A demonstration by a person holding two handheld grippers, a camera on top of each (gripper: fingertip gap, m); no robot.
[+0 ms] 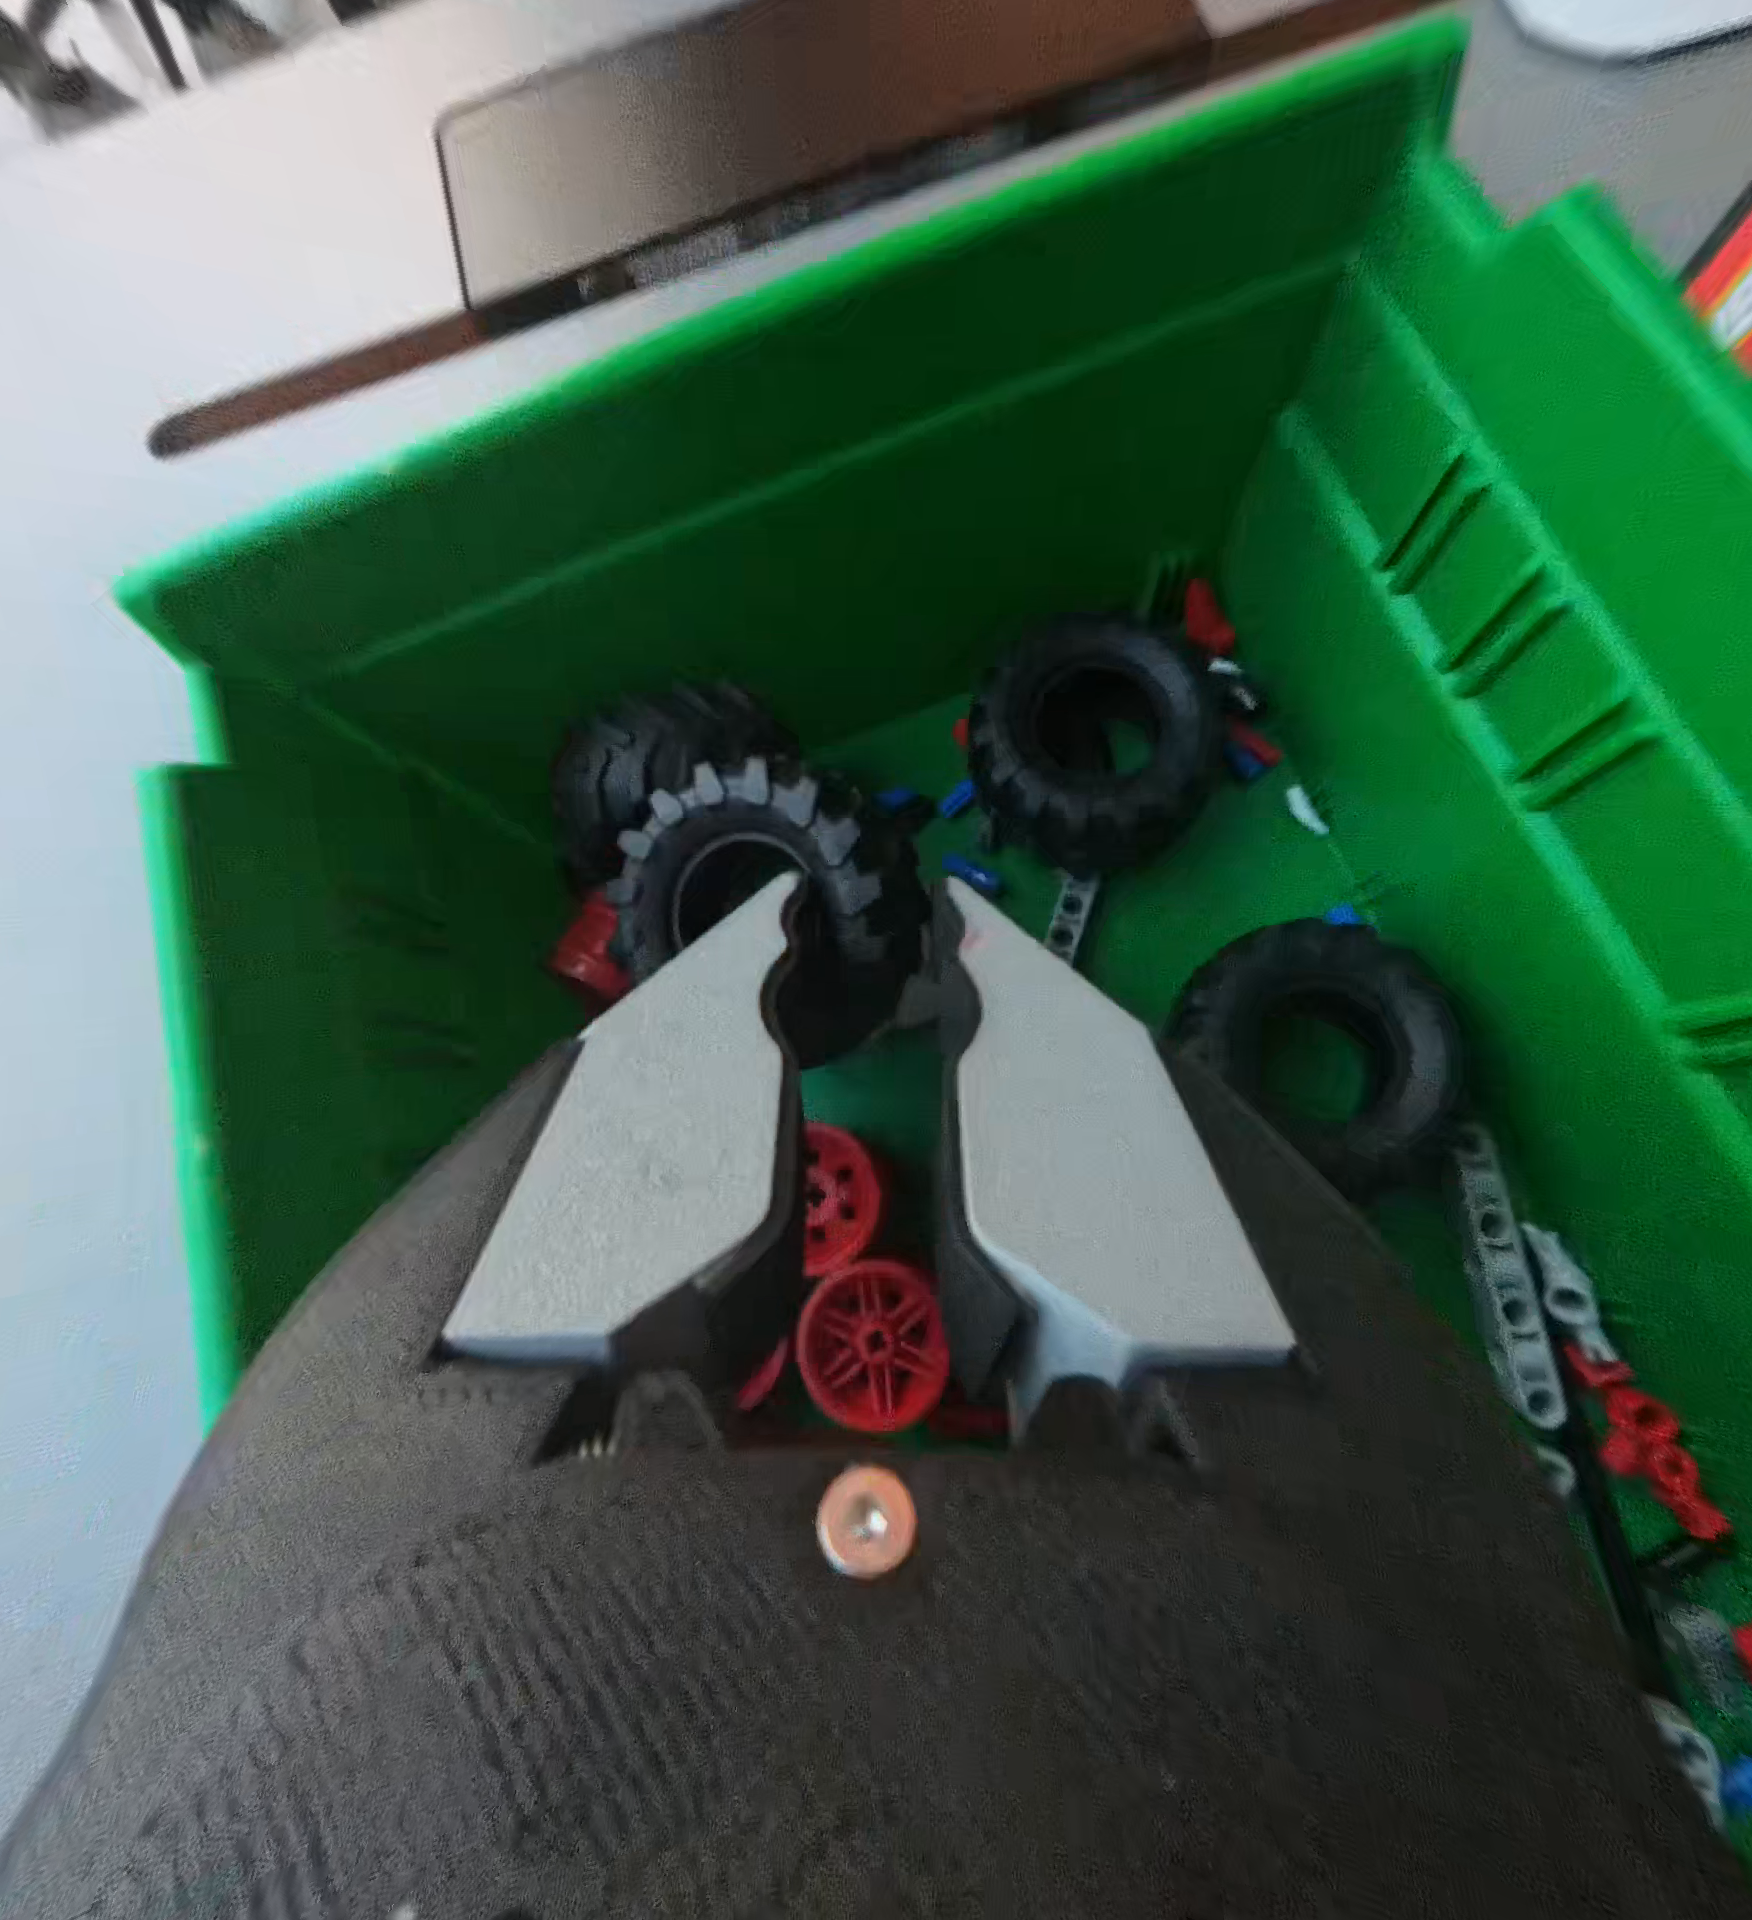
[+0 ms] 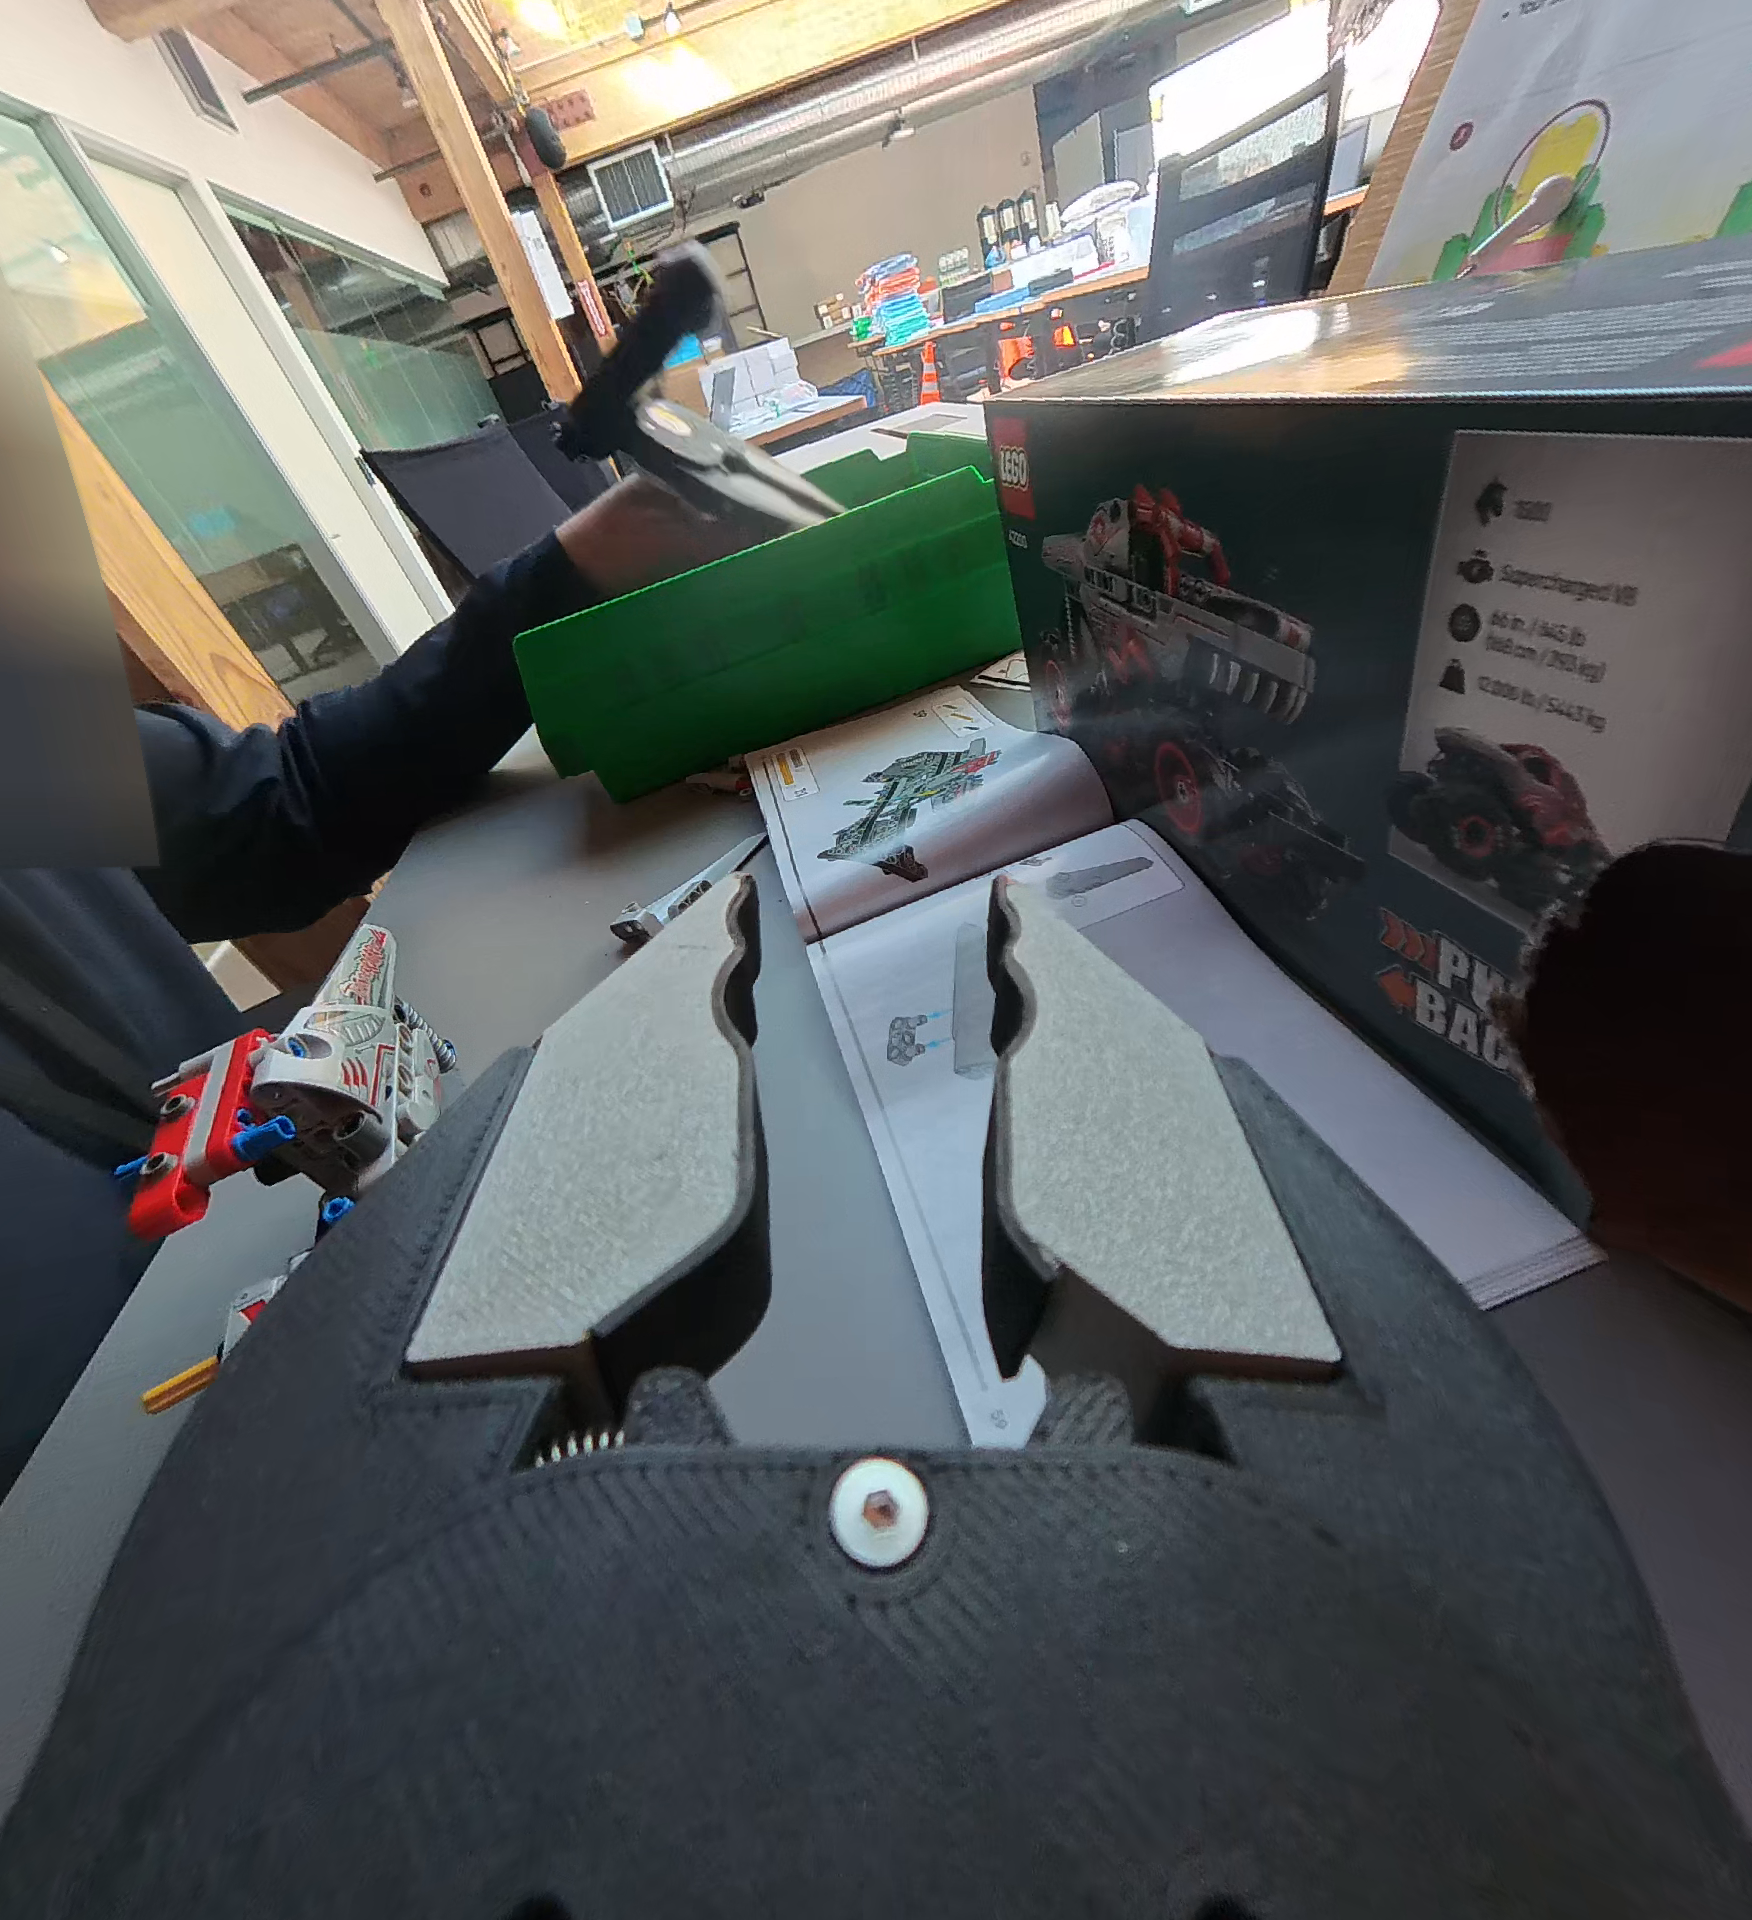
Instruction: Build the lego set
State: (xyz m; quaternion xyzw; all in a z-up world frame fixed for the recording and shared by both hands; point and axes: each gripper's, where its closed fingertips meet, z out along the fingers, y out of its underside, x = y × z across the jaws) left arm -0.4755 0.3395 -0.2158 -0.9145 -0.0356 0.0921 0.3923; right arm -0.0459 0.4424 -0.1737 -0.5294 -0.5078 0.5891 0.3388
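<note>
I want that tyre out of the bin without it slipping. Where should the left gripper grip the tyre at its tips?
Probably across the tyre's near wall, from above: one finger of the left gripper in the open bore, one outside. The hole faces up and the treads give purchase.

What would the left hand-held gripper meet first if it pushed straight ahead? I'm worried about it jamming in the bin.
Probably the black tyre with grey-tipped treads: the left hand-held gripper is open, fingertips straddling its wall. Depth is unclear, so contact can't be confirmed.
</note>
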